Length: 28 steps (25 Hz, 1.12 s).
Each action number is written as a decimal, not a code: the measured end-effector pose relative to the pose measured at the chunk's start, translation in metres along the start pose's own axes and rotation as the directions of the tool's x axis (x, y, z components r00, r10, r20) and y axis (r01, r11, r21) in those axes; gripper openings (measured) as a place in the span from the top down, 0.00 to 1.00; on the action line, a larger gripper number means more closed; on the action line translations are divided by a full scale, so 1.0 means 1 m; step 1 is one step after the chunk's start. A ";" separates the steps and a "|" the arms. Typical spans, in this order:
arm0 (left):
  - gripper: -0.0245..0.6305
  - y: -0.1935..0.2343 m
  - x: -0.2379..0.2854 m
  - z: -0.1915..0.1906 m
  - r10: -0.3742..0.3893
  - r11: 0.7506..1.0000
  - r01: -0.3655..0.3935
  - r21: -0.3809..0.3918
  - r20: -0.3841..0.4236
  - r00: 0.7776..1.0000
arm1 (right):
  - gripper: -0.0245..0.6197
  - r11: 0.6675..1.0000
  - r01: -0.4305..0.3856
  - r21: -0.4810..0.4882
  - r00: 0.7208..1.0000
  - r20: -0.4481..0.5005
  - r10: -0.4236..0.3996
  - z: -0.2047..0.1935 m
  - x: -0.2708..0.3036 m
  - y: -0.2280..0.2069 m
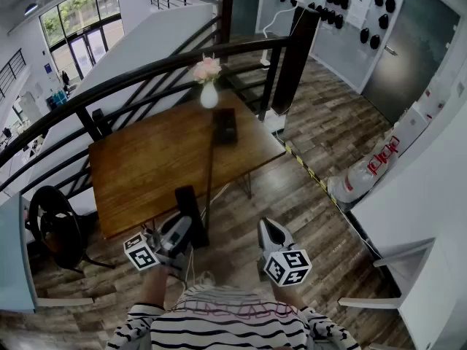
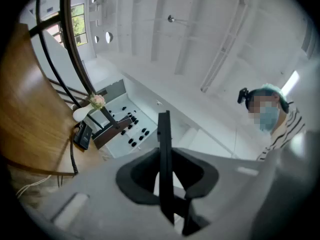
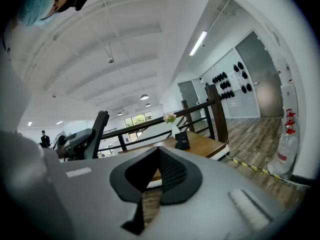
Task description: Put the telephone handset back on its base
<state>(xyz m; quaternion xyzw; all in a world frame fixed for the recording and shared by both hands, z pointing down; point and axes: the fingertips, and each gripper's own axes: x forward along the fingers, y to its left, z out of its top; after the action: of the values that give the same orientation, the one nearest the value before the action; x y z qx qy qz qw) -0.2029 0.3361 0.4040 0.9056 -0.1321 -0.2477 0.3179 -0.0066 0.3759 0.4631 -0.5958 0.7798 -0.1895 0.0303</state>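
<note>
The black telephone base (image 1: 225, 125) sits at the far edge of the brown wooden table (image 1: 146, 166). From it a dark cord (image 1: 211, 173) runs down to the black handset (image 1: 188, 204). My left gripper (image 1: 181, 228) is shut on the handset, holding it off the table's near edge. In the left gripper view the handset (image 2: 163, 134) stands edge-on between the jaws of the left gripper (image 2: 165, 156); the base (image 2: 82, 135) lies far off to the left. My right gripper (image 1: 267, 228) hangs over the floor, shut and empty. Its own view shows the right gripper (image 3: 159, 153) with the base (image 3: 182, 140) beyond.
A white vase of pink flowers (image 1: 209, 87) stands behind the base. A black railing (image 1: 146, 71) curves round the table's far side. An office chair (image 1: 55, 224) is at the left. At the right are a large water bottle (image 1: 361, 177) and striped floor tape (image 1: 310, 170).
</note>
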 end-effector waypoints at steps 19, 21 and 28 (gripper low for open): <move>0.85 0.035 0.032 -0.019 0.038 0.999 -0.038 -0.001 -0.015 0.999 | 0.96 0.999 0.002 0.042 1.000 -0.014 -0.001 -0.003 0.011 -0.047; 0.85 0.054 0.041 -0.011 0.033 0.999 -0.033 -0.013 -0.022 0.999 | 0.96 0.999 0.013 0.047 1.000 -0.023 -0.012 -0.001 0.029 -0.051; 0.85 0.116 0.073 0.038 -0.001 0.998 -0.001 -0.059 -0.034 0.999 | 0.96 0.996 0.058 0.061 0.998 -0.035 -0.056 0.014 0.105 -0.059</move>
<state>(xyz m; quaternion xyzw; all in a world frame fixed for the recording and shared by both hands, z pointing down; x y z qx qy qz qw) -0.1710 0.1991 0.4265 0.9000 -0.1191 -0.2362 0.3465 0.0215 0.2609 0.4887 -0.6134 0.7566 -0.2244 0.0304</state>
